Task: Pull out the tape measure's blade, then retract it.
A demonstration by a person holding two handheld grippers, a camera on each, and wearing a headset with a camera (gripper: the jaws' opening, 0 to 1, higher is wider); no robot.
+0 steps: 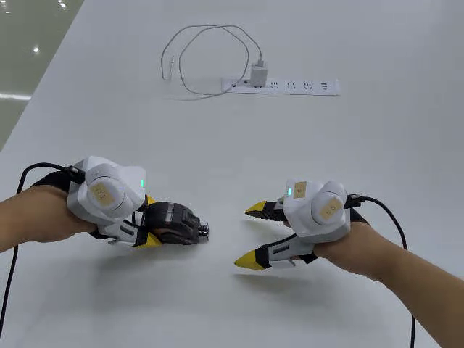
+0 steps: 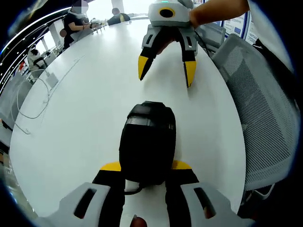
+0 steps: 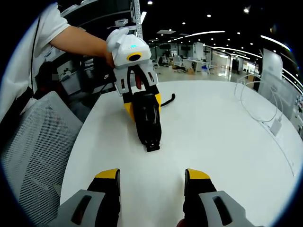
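Black tape measure (image 1: 175, 223); white left gripper (image 1: 151, 221) and right gripper (image 1: 250, 235), yellow-tipped fingers (image 1: 249, 261); white table (image 1: 217, 145).

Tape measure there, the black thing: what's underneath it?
Just the white table; the tape measure seems to rest on it, clamped in the left gripper. Its underside is hidden.

Tape measure (image 1: 174, 223) case is seen as black plastic, semi-gloss, w/ ribbed, rubbery-looking sections. Shells of left gripper (image 1: 150, 220) and right gripper (image 1: 252, 234) are moulded in smooth white plastic w/ slight shine; jaws are black, tipped in matt yellow. Table (image 1: 326, 145) top is finished white, smooth, near-matt. Power strip (image 1: 290, 85) & charger (image 1: 259, 73) are made of white plastic. Chair (image 2: 255, 94) back is covered in grey open-mesh cloth. Floor (image 1: 29, 43) is polished, lights mirrored in it.
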